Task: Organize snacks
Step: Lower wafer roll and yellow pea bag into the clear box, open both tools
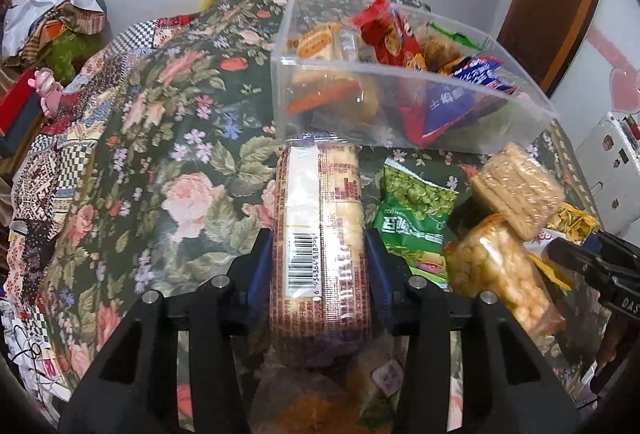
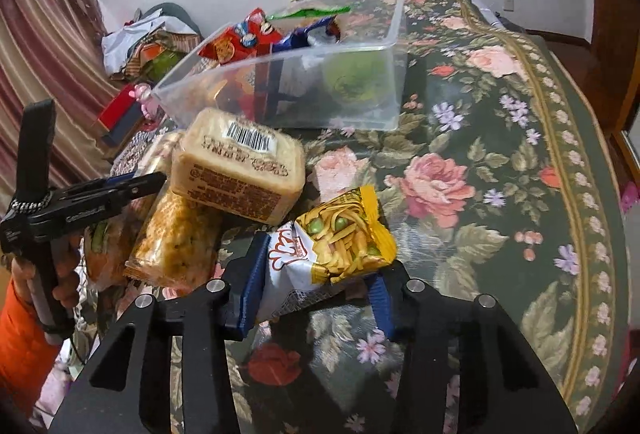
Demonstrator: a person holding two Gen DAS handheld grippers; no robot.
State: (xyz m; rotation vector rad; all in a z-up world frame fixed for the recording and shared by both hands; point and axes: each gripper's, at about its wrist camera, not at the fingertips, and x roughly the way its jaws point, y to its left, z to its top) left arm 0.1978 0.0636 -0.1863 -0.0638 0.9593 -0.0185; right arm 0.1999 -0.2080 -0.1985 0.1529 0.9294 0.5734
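Note:
My left gripper [image 1: 319, 250] is shut on a long roll of biscuits [image 1: 318, 246] in clear wrap, its far end just short of the clear plastic bin [image 1: 400, 82], which holds several snack packs. My right gripper [image 2: 318, 274] is shut on a yellow and white snack bag [image 2: 336, 246], held over the floral tablecloth. A square cracker pack [image 2: 240, 170] rests on an orange puffed-rice pack [image 2: 176, 238] to the left. A green pea bag [image 1: 416, 210] lies right of the roll. The bin shows in the right wrist view [image 2: 304, 82] too.
The floral cloth [image 2: 480, 174] covers the table and drops off at the right edge. The left hand gripper [image 2: 72, 206] shows at the left of the right wrist view. Clutter and a pink toy [image 1: 48, 90] lie beyond the table's left side.

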